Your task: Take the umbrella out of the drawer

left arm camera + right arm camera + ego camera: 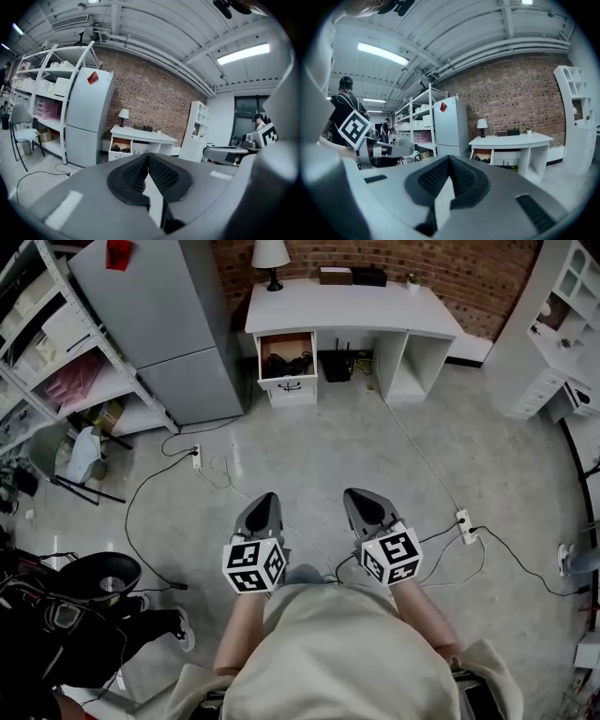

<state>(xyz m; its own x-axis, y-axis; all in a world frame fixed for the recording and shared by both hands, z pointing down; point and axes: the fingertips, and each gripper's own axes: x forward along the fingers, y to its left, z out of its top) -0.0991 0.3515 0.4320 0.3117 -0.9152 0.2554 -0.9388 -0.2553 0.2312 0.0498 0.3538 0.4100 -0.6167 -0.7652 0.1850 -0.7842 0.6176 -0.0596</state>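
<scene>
The drawer [286, 352] under the desk [347, 306] is found open, with the umbrella [286, 365] presumably inside. The left gripper [266, 501] and right gripper [357, 497] are held well short of the desk, fingers pressed together, empty.

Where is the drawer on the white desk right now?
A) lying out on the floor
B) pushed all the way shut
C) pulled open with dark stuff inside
C: the drawer at the left end of the white desk stands pulled out, and dark things show inside it.
</scene>
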